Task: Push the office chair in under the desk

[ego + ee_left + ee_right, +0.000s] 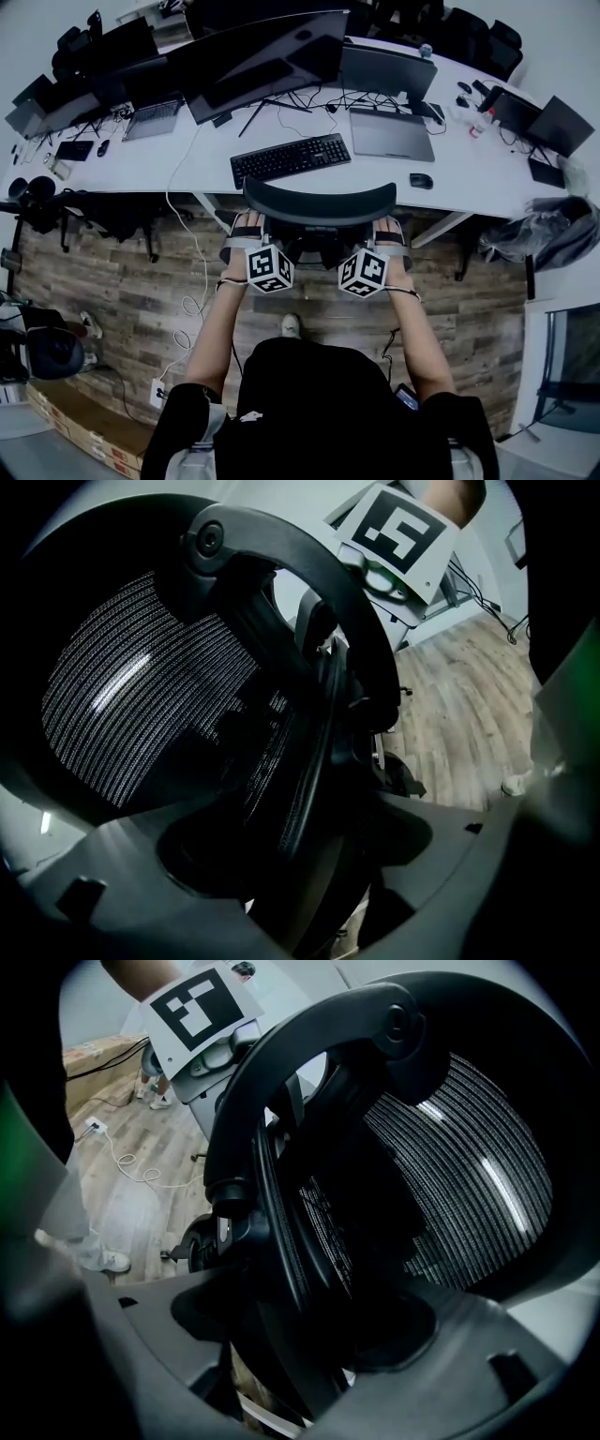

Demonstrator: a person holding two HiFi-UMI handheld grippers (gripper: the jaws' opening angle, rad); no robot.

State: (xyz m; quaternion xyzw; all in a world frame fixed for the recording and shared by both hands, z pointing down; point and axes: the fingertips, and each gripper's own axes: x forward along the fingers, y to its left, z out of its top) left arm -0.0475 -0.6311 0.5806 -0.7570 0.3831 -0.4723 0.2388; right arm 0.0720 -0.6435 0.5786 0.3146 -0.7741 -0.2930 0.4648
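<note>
The black office chair [319,202] stands at the front edge of the long white desk [211,155], its curved backrest top toward me and its seat hidden below. My left gripper [246,236] holds the backrest's left edge and my right gripper [390,234] holds its right edge. In the left gripper view the black frame and mesh [141,677] of the backrest run between the grey jaws of the left gripper [300,855]. The right gripper view mirrors this: the backrest mesh [469,1147] and its frame are clamped in the right gripper [300,1335].
On the desk ahead of the chair lie a black keyboard [291,157], a closed laptop [391,133] and a mouse [421,180], behind them a curved monitor [262,52]. A white cable [192,300] trails over the wooden floor. Cardboard boxes [75,422] sit at the lower left.
</note>
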